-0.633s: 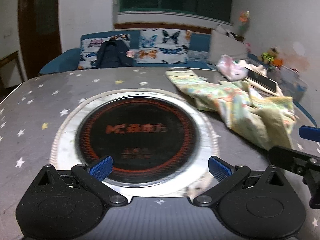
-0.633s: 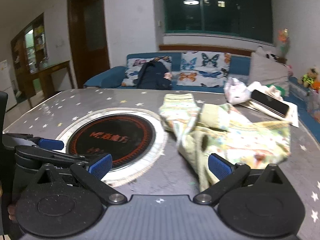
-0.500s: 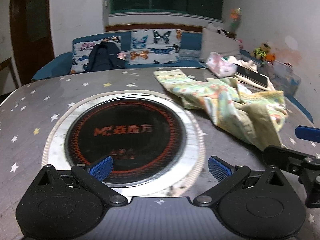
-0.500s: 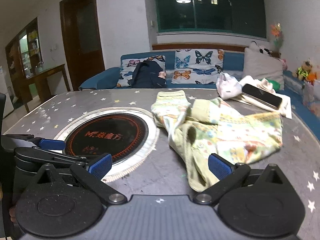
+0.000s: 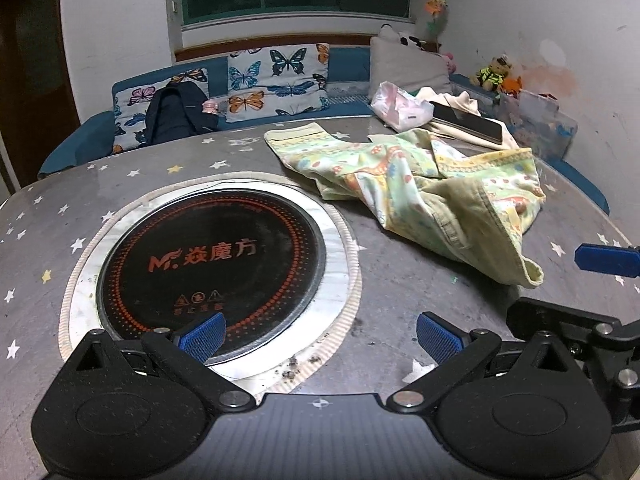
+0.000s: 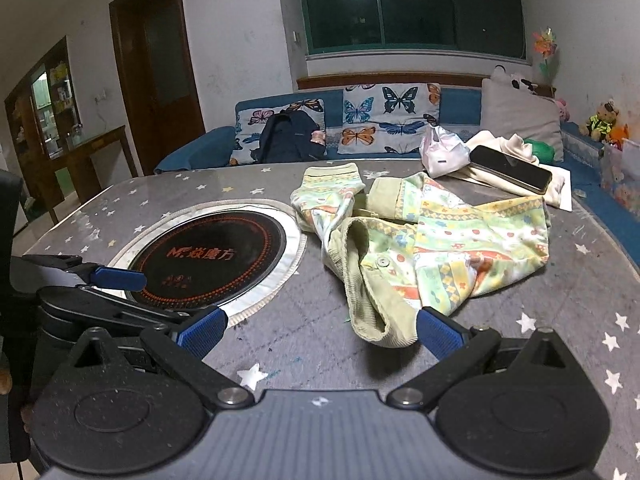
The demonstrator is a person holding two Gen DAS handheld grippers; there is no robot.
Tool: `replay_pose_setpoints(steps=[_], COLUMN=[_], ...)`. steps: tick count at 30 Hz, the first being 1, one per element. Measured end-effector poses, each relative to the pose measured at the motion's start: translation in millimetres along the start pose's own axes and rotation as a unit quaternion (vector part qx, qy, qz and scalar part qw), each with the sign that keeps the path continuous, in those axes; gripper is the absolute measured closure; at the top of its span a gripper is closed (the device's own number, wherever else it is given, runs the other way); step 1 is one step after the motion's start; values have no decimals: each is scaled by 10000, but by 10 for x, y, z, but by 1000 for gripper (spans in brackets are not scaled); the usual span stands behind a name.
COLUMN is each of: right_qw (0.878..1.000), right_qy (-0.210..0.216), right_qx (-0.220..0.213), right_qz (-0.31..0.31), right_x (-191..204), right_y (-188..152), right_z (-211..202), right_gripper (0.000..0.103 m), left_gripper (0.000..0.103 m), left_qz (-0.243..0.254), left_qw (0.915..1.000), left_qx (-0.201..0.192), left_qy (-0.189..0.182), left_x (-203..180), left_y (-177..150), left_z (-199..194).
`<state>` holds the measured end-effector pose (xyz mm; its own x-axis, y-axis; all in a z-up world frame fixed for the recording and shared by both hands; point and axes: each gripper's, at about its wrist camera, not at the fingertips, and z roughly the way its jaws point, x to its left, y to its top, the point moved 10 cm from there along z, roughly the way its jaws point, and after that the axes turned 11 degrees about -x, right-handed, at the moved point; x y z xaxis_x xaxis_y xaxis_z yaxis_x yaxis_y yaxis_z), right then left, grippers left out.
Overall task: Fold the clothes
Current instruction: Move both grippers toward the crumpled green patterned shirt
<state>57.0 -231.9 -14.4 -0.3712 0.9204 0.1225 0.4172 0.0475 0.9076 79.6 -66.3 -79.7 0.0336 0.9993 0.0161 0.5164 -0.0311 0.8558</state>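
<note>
Star-dotted grey tabletop (image 5: 248, 160) fills the left wrist view; the left claw (image 5: 320, 332) gapes wide and empty over the hob's (image 5: 212, 256) near rim, the crumpled garment (image 5: 420, 184) toward the far right corner. From the right wrist, the right claw (image 6: 320, 334) is wide too, with the garment's (image 6: 440, 248) near hem between its fingers.

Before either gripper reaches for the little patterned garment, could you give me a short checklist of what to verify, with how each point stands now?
1. Left gripper open and empty: ok.
2. Right gripper open and empty: ok.
3. Garment within the right gripper's line: ok, its near hem lies just ahead of the right fingertip.
4. Garment spread flat for folding: not ok, it lies crumpled, sleeves bunched.
5. Garment off the round cooktop: ok, it lies beside it on the table.
6. Phone free of the garment: ok, it rests on a cream cloth behind.
</note>
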Motion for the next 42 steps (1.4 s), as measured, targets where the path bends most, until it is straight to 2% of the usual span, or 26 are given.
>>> replay_pose_setpoints(steps=[4, 13, 42], right_qw=[10000, 9997, 9993], right_qy=[-55, -214, -275], right_qx=[-5, 67, 178], right_qz=[17, 39, 166], right_x=[-23, -81, -189], right_y=[3, -64, -141], right_z=[-36, -56, -49], right_gripper=[0, 0, 0], left_gripper=[0, 0, 0], left_qz=[-31, 203, 481], left_qw=[9999, 9991, 9978], left_qx=[78, 80, 334], left_qy=[-146, -366, -315], left_x=[-120, 101, -33], left_y=[-24, -13, -45], left_z=[97, -274, -93])
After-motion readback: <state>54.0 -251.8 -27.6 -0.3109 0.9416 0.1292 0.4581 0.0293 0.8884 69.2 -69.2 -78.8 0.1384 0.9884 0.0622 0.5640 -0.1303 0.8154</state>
